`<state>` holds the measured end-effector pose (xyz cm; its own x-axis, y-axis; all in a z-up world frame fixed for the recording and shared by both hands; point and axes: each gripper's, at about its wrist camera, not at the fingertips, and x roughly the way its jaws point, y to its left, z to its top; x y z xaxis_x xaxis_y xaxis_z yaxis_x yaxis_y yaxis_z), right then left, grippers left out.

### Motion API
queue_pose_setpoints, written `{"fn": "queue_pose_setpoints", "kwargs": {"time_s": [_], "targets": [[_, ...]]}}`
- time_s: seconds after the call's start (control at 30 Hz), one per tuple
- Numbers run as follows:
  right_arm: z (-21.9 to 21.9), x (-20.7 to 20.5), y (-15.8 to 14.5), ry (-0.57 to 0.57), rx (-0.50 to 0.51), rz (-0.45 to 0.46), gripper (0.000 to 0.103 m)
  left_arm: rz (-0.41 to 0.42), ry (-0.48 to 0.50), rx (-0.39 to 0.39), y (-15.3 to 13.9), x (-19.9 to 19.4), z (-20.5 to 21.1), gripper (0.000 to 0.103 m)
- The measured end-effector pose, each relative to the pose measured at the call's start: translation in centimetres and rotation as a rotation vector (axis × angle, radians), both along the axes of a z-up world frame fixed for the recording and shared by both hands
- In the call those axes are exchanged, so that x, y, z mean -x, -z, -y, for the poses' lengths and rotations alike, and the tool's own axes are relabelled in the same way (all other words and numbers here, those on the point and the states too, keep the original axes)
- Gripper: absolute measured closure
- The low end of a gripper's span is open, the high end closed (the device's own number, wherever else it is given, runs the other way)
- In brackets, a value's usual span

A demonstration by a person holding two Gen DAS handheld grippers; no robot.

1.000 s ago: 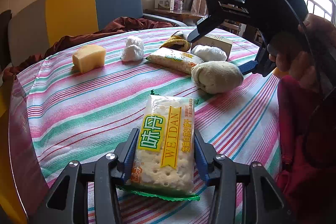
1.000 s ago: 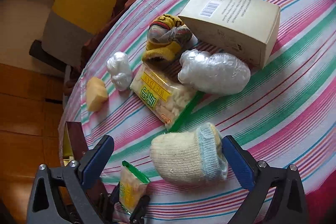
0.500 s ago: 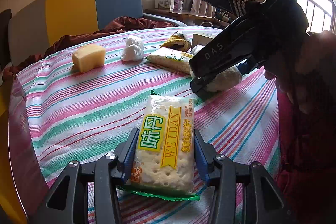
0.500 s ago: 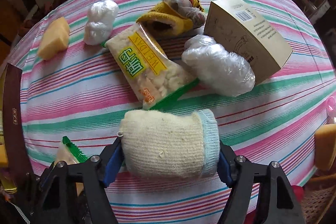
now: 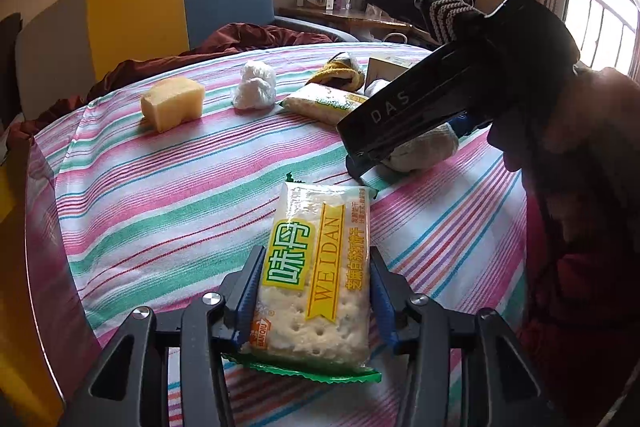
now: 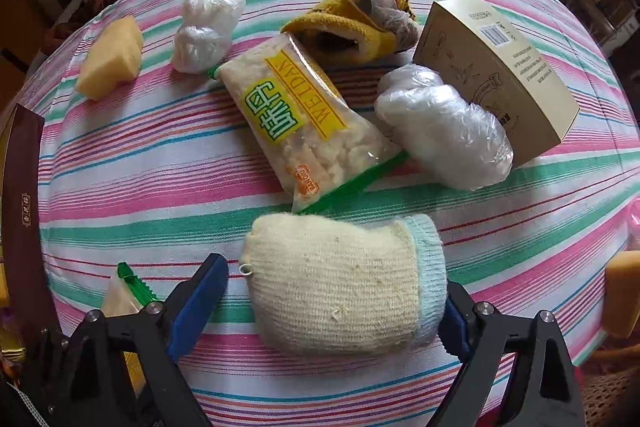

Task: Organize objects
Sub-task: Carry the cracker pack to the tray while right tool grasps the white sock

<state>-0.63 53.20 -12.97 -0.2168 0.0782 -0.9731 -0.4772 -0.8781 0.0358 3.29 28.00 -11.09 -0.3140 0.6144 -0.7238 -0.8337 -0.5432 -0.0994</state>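
A packet of Weidan crackers (image 5: 320,227) sits upright between the blue pads of my left gripper (image 5: 316,287), which is shut on its lower half just above the striped tablecloth (image 5: 180,199). My right gripper (image 6: 334,279) points steeply down over a rolled cream sock with a pale blue cuff (image 6: 340,283). Its jaws are opening. The sock lies on the cloth between them, with a gap showing at the left pad (image 6: 200,299). In the left wrist view the right gripper's black housing (image 5: 440,95) covers most of the sock (image 5: 428,147).
Beyond the sock lie a second cracker packet (image 6: 296,115), a yellow sponge block (image 6: 112,59), two plastic-wrapped white bundles (image 6: 208,27) (image 6: 444,127), a yellow knitted roll (image 6: 356,23) and a cardboard box (image 6: 496,75). A dark chair back (image 6: 24,207) stands at the table's left edge.
The right gripper swung down over the cream sock, narrowed around it half a second ago, and now stands wider. The left gripper and its cracker packet have not moved.
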Motion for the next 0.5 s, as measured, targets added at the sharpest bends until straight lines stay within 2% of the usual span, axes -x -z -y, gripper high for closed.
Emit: {"fn": "queue_pose_setpoints", "kwargs": {"time_s": [0.07, 0.27, 0.4, 0.5], "targets": [[-0.3, -0.2, -0.2, 0.004, -0.007, -0.009, 0.016, 0.039, 0.004, -0.029, -0.7, -0.2, 0.6, 0.054], [-0.9, -0.6, -0.4, 0.001, -0.027, -0.021, 0.023, 0.03, 0.02, -0.103, -4.5, -1.5, 2.6, 0.054], [-1.3, -0.9, -0.5, -0.005, -0.037, -0.023, 0.024, 0.056, -0.047, -0.15, -7.0, -0.3, 5.2, 0.054], [-1.6, -1.1, -0.6, -0.008, -0.043, -0.024, 0.024, 0.069, -0.137, -0.186, -9.1, 1.8, 8.2, 0.054]]}}
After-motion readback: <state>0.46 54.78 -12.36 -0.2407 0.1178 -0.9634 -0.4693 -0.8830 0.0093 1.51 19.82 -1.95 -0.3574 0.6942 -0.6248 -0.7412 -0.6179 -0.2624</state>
